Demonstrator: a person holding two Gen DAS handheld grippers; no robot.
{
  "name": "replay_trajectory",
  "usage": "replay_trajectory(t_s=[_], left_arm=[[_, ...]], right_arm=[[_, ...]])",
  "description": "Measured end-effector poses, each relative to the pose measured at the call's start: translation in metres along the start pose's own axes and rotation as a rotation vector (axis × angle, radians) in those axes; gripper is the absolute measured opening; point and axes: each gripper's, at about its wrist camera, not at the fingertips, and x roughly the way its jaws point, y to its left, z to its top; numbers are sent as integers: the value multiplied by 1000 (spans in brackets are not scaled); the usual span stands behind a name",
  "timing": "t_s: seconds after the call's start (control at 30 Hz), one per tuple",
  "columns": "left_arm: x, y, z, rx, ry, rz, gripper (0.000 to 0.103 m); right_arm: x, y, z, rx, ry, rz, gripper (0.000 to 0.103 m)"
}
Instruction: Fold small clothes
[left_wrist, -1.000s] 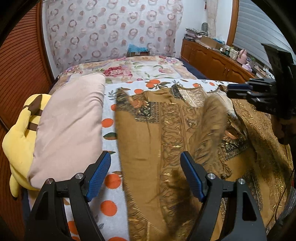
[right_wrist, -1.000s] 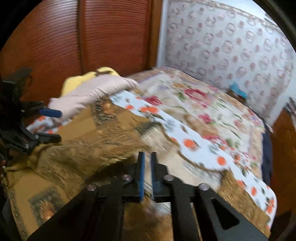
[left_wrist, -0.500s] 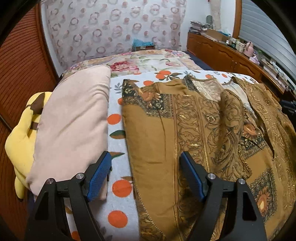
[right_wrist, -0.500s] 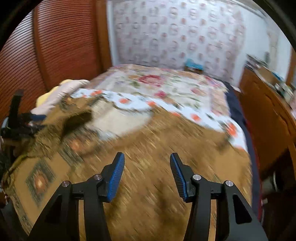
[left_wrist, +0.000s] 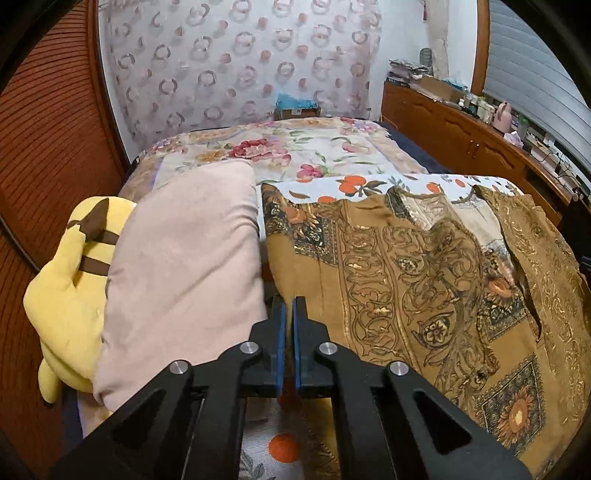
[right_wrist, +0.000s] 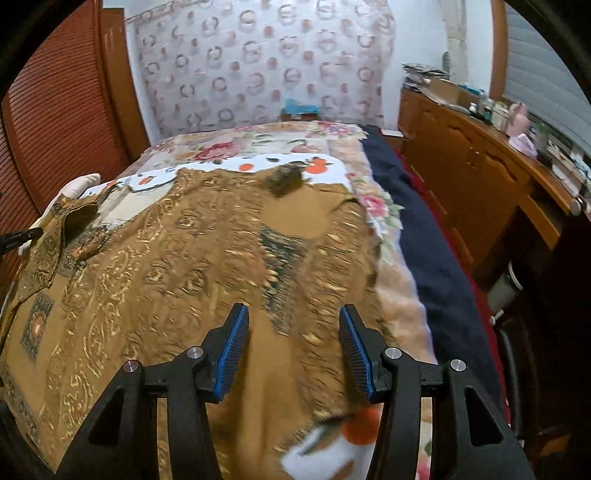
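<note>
A brown shirt with gold ornament print (left_wrist: 413, 280) lies spread on the bed; it also shows in the right wrist view (right_wrist: 192, 266). Its front is open, with one panel folded back near the middle. My left gripper (left_wrist: 289, 314) is shut at the shirt's left edge, between the shirt and a pink pillow; I cannot tell whether cloth is between the pads. My right gripper (right_wrist: 293, 345) is open and empty above the shirt's right part, a little over the cloth.
A pink pillow (left_wrist: 184, 266) and a yellow plush toy (left_wrist: 70, 288) lie left of the shirt. A white sheet with orange dots (left_wrist: 354, 182) lies under the shirt on a floral bedspread (right_wrist: 258, 142). A wooden cabinet (right_wrist: 480, 173) runs along the right.
My left gripper has closed and moved left to the shirt's edge by the pillow. My right gripper opened and swung right over the shirt's right side.
</note>
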Motion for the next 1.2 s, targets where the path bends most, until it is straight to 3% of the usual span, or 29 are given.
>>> replay_trajectory(t_s=[0.07,0.2,0.27,0.33,0.63,0.67,0.73,0.77,0.83,1.0,1.2], left_arm=[[-6,-3,2,9,-19,12,13],[-23,-9,2,34,-76,-7,47],[-30,-14,3,36,-92,-38,59],[-34,-21,4,47,-95,-70,82],[-32,-72,-6,91,-56,-184,82],[-29,-77,-9,102,-46,-187,82],[-24,-82,-14,112,-27,-192,82],[-21,-84,-16,112,-13,-192,82],[-14,-85,-20,109,16,-188,82],[-1,-83,-26,107,75,-185,82],[-1,-89,-31,134,72,-165,82]], right_arm=[[3,-2,-1,9,1,-22,53],[7,-10,-3,36,4,-46,55],[11,-14,-1,64,-1,-43,55],[15,-21,-1,100,5,-39,55],[28,-40,-8,242,64,18,53],[27,-42,-7,252,64,33,50],[28,-43,-6,258,60,80,27],[27,-41,-4,246,56,86,21],[24,-36,-3,195,45,24,7],[5,-29,5,148,-53,-9,5],[-20,11,39,19,-188,49,5]])
